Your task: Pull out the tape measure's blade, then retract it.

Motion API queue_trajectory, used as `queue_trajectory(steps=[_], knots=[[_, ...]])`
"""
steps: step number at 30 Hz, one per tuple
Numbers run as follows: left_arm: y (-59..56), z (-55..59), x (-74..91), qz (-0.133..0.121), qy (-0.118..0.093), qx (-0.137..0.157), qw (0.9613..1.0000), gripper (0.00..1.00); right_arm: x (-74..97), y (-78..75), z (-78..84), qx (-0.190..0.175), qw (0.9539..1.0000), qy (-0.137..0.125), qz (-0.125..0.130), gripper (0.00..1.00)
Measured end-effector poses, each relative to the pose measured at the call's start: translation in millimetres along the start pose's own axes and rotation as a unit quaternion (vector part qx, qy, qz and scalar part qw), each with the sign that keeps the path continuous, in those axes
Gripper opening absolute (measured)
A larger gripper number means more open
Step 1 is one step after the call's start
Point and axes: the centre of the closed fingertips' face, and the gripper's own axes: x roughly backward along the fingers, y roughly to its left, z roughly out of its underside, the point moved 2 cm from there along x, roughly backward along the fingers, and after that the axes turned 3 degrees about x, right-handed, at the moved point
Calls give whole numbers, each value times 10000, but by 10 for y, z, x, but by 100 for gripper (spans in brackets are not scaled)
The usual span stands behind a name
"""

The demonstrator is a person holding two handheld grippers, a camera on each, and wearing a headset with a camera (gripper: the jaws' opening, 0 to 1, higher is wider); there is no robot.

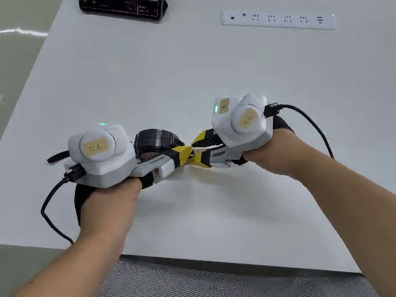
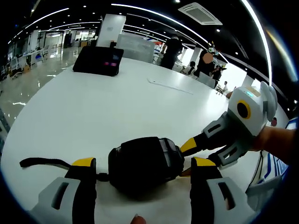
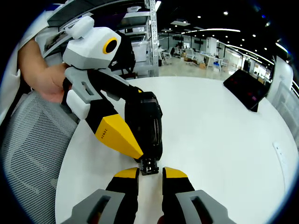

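The left claw is squeezed on the black tape measure, low on the white counter. The right claw is almost together, with the tape's end tab at its tips. I cannot tell if it pinches the tab. Far back lie a power strip and a black box.

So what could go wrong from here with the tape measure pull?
The right gripper has just the small end hook at its very tips; it could slip off, and any drawn blade would snap back. The left gripper flanks the tape measure on its rounded black body, with what looks like a sliver of gap on one side. If that hold is loose, the case may slide across the white table instead of the blade coming out.
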Motion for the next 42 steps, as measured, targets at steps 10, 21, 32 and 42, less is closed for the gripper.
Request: queue_trajectory(steps=[10, 21, 32, 42], knots=[[-6, -28, 0, 12, -34, -48, 10000, 87, 77, -4, 17, -223, 9996, -105, 153, 20], [-18, -69, 44, 17, 14, -522, 9986, 86, 294, -7, 126, -386, 9980, -155, 473, 30], [-55, -106, 91, 207, 57, -917, 9956, 86, 604, 37, 297, -679, 9944, -125, 796, 36], [-110, -98, 175, 505, 110, -1242, 9909, 86, 871, 51, 353, -892, 9894, -241, 1120, 43]])
